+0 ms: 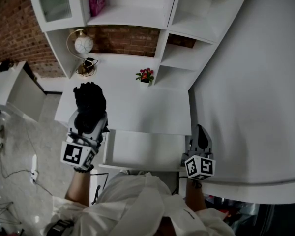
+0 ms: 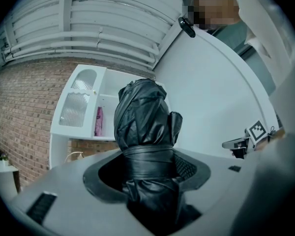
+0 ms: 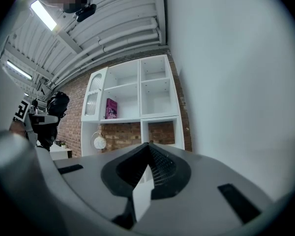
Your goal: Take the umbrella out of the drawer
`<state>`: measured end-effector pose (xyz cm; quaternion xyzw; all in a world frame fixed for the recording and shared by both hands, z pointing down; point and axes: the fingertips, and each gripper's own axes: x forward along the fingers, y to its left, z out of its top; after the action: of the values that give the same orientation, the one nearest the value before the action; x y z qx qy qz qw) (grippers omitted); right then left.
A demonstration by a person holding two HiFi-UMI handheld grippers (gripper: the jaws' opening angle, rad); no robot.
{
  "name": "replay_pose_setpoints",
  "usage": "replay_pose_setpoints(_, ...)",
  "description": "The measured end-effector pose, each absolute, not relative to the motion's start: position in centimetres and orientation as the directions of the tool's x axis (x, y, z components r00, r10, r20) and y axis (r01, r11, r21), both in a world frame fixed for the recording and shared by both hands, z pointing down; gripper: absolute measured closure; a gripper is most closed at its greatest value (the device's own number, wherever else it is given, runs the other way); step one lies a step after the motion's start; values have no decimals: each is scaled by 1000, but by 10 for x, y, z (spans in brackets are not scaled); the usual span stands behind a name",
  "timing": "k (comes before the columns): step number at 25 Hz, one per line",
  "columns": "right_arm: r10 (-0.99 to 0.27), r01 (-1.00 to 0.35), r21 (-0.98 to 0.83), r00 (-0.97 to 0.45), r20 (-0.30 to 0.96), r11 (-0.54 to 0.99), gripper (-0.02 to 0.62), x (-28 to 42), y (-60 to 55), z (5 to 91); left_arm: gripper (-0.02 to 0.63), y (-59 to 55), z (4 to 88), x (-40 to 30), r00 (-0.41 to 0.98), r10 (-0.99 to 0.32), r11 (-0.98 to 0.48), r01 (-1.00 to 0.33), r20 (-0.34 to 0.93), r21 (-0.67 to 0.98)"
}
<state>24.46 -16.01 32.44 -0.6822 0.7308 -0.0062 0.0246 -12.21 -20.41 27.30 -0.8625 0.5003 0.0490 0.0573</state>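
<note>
The left hand-held gripper point(image 1: 90, 118) is clamped on the folded black umbrella point(image 1: 90, 100). Its jaws stand partly apart and press on the bundle just below the wrap strap, with the folds bulging out beyond the tips. The umbrella is clear of the open drawer point(image 1: 137, 149), up and to the left of the drawer's left corner, and nothing else can be seen inside the drawer. The right hand-held gripper point(image 1: 201, 132) waits at the drawer's right end with its jaws drawn together at the tips and nothing held between them. The removal itself appears complete, so the step in hand is to carry the umbrella off and set it down. Hold the clamp pressure constant, because the fabric is soft and slippery and a bundle gripped this low is likely to tip or slide if the wrist rolls. Carry it level, away from the drawer's left wall. Lower it onto the bare table point(image 1: 137, 107) behind the drawer, well short of the flowers point(image 1: 145, 75) farther back. Open the jaws only once the umbrella lies along its full length. Use the right hand-held gripper to push the drawer front shut, applying the force squarely so that the drawer does not bind.
</note>
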Motion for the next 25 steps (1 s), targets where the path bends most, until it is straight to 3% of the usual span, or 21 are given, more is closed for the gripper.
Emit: replay_pose_setpoints(25,-997,-996,-29,-82,-4,82,580,241,-156,331,331,-204,274,-114,505,-852,-505,-862,-139,-35)
